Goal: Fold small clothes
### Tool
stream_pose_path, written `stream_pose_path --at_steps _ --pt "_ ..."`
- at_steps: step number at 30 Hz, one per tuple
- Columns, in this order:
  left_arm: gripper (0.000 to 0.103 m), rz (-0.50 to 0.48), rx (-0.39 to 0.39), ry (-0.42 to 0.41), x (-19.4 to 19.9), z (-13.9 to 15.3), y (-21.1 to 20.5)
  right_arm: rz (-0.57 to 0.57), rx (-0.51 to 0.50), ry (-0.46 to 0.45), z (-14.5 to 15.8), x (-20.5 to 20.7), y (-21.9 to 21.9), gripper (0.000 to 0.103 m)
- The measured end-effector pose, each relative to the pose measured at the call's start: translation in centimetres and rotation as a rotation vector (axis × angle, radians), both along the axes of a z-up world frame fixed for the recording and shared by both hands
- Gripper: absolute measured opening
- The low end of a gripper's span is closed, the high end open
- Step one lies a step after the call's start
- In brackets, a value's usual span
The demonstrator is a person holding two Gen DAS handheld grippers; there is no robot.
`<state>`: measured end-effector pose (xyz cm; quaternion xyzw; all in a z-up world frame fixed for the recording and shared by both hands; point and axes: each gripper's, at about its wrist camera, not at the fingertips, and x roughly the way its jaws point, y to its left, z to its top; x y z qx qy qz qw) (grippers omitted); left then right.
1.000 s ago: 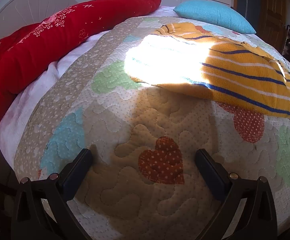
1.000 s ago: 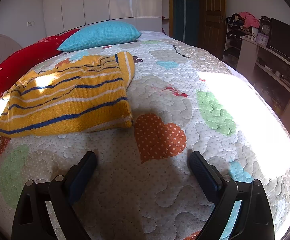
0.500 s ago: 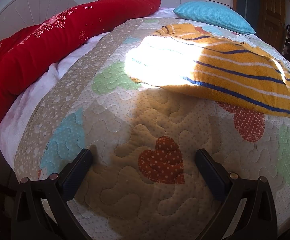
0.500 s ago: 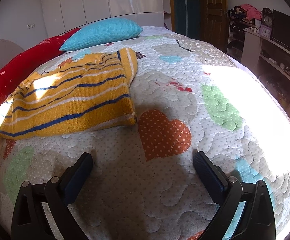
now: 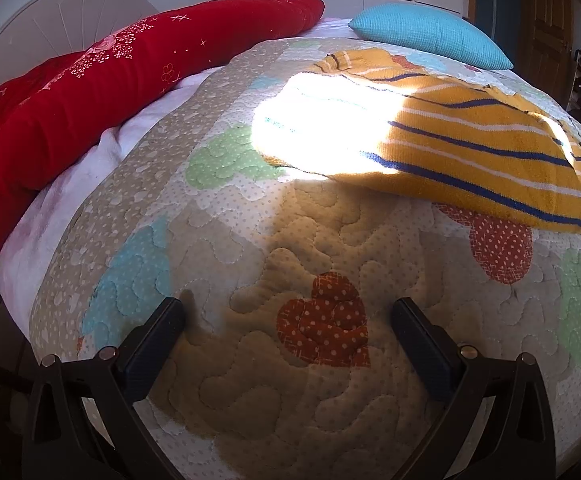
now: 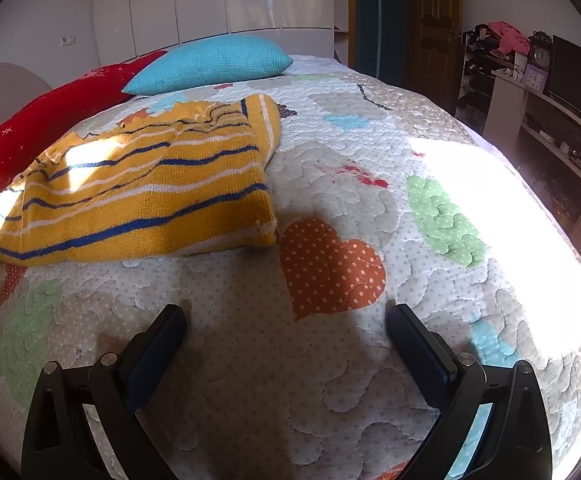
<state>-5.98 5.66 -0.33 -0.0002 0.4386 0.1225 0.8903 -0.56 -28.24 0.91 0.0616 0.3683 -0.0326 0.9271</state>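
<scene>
A yellow knit sweater with blue and white stripes lies folded flat on the quilted bedspread. In the right wrist view the sweater lies at the upper left, with a sleeve end at its far corner. My left gripper is open and empty, low over the quilt, short of the sweater's near edge. My right gripper is open and empty, over the quilt just in front of the sweater's right corner.
A long red pillow runs along the bed's left side. A turquoise pillow lies beyond the sweater. A shelf unit with a clock and clutter stands to the right of the bed. White wardrobe doors stand behind.
Both grippers stay open. The right gripper has drawn back and risen slightly, so the sweater looks a little farther. The left view has barely shifted.
</scene>
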Motion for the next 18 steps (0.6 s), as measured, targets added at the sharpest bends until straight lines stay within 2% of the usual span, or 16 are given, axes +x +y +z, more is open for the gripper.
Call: stream_pose_path --at_steps 18 --pt "0.103 -0.006 0.012 -0.025 -0.17 0.03 -0.23 -0.004 -0.009 -0.011 0.00 -0.46 0.14 0.103"
